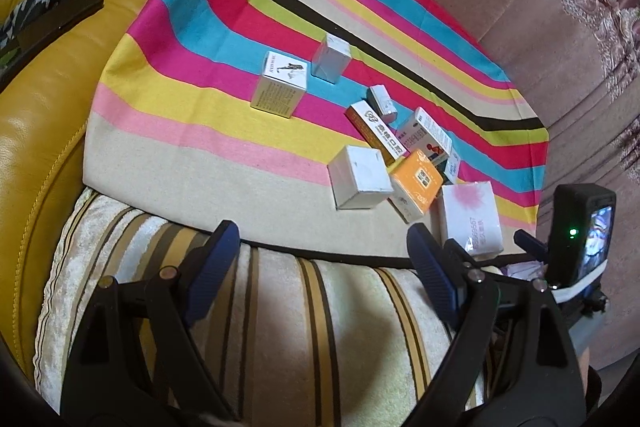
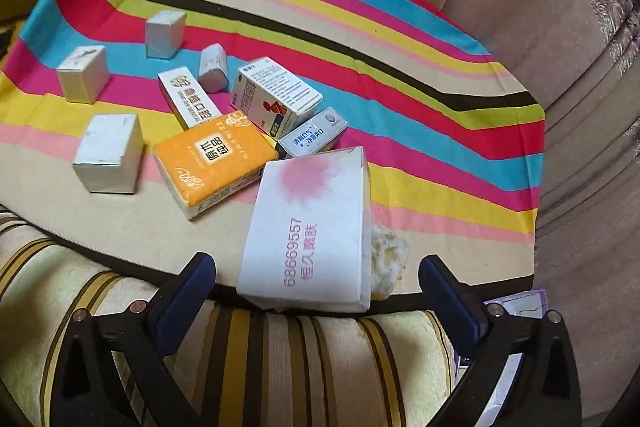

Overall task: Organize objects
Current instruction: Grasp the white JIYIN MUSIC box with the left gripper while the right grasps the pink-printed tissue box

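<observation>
Our right gripper [image 2: 316,291] is wide open, and the big white box [image 2: 308,227] lies just ahead, between its fingers but not touched. We should slide in straight and squeeze its sides softly. Our left gripper [image 1: 320,259] is open too, holding nothing.

The cloth [image 2: 400,107] bore red, blue, yellow, pink, green, black and beige stripes. On it, the tissue pack [image 2: 216,163] was orange; beside that, a white box [image 2: 308,227] showed a pink bloom.

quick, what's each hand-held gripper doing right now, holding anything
left hand-held gripper: open, holding nothing.
right hand-held gripper: open, holding nothing; the white box with pink print lies just ahead of its fingers.
</observation>
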Demonstrator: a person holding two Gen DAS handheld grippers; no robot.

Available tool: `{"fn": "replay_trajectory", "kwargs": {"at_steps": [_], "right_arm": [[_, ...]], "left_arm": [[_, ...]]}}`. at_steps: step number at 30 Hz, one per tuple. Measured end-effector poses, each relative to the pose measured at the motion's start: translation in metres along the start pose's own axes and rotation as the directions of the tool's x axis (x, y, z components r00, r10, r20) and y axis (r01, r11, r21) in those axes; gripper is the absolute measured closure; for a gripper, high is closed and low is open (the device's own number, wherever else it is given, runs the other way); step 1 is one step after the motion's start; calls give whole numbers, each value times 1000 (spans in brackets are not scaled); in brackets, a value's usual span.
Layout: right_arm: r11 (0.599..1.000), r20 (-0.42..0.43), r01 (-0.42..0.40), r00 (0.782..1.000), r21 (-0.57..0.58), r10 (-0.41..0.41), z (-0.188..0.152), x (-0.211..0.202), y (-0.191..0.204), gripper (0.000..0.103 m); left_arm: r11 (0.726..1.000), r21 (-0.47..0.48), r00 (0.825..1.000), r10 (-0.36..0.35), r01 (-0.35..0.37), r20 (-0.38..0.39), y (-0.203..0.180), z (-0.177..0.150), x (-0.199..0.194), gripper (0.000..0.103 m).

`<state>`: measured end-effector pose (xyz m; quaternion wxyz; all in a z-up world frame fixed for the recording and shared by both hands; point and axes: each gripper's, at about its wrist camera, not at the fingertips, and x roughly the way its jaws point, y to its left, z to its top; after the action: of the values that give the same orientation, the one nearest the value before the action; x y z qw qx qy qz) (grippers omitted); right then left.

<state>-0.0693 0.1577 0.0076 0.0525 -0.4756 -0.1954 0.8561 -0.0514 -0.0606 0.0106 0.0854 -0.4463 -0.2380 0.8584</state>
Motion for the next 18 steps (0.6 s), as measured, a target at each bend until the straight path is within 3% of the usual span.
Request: {"fn": "replay_trajectory", "kwargs": {"at_steps": [6, 9, 10, 12, 18], "right_arm": [[999, -30, 34, 999, -23, -34, 4, 16, 5, 2], [998, -26, 48, 998, -31, -49, 5, 19, 7, 18], [999, -31, 41, 999, -28, -42, 4, 21, 7, 25], [1000, -38, 20, 999, -18, -21, 2, 25, 5, 29], [997, 41, -71, 997, 39, 69, 0, 12, -5, 29]], "left_arm": [[1000, -20, 1000, 23, -23, 0, 9, 12, 7, 15], [999, -16, 999, 44, -44, 11, 11, 21, 11, 15], [998, -13, 998, 56, -56, 15, 11, 26, 14, 15], [997, -4, 997, 76, -75, 20, 12, 34, 19, 15], [986, 19, 986, 167, -167, 27, 11, 68, 51, 15]]}}
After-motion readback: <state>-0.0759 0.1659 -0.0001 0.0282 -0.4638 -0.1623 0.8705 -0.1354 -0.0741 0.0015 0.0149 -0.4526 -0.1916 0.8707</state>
